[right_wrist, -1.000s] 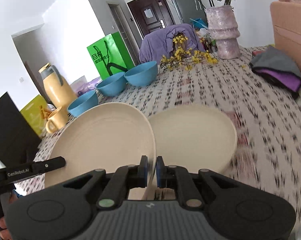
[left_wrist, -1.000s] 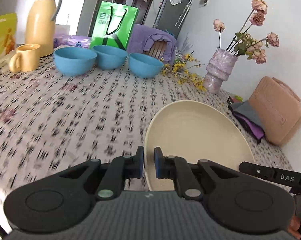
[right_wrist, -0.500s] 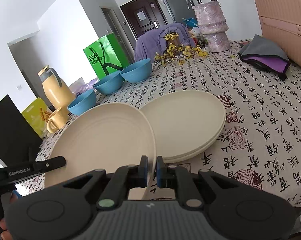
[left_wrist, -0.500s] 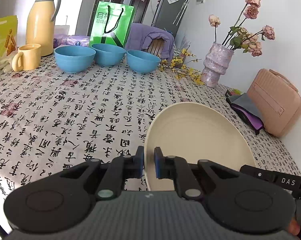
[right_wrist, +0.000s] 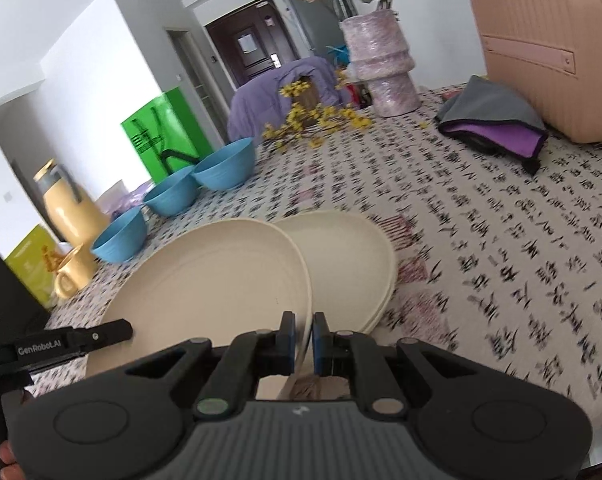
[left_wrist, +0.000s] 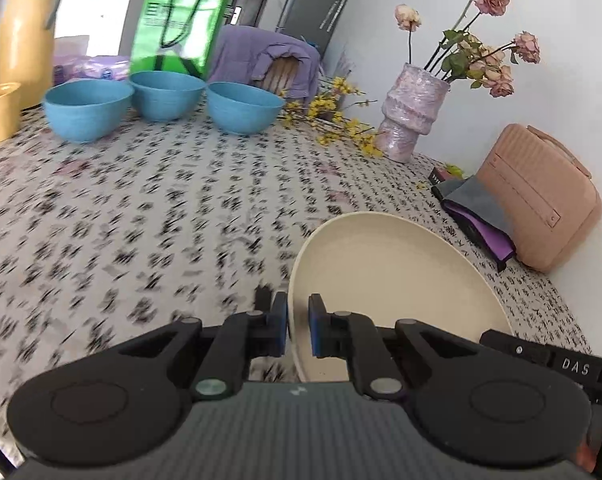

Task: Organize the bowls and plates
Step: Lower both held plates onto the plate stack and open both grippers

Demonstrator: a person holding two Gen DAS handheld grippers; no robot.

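Three bowls [left_wrist: 165, 100] sit in a row at the table's [left_wrist: 141, 216] far side, bag [left_wrist: 177, 28] behind them. Plate stack [right_wrist: 353, 256] lies near; vase [right_wrist: 381, 68] far right.

Cream plate [right_wrist: 217, 280] is held tilted by its rim, overlapping a stack of cream plates [right_wrist: 353, 256] lying flat near the counter's near edge. In the left view, a tilted cream plate [left_wrist: 389, 280] is seen. Three blue bowls [left_wrist: 161, 104] are set upright, side by side, along the counter's far edge.
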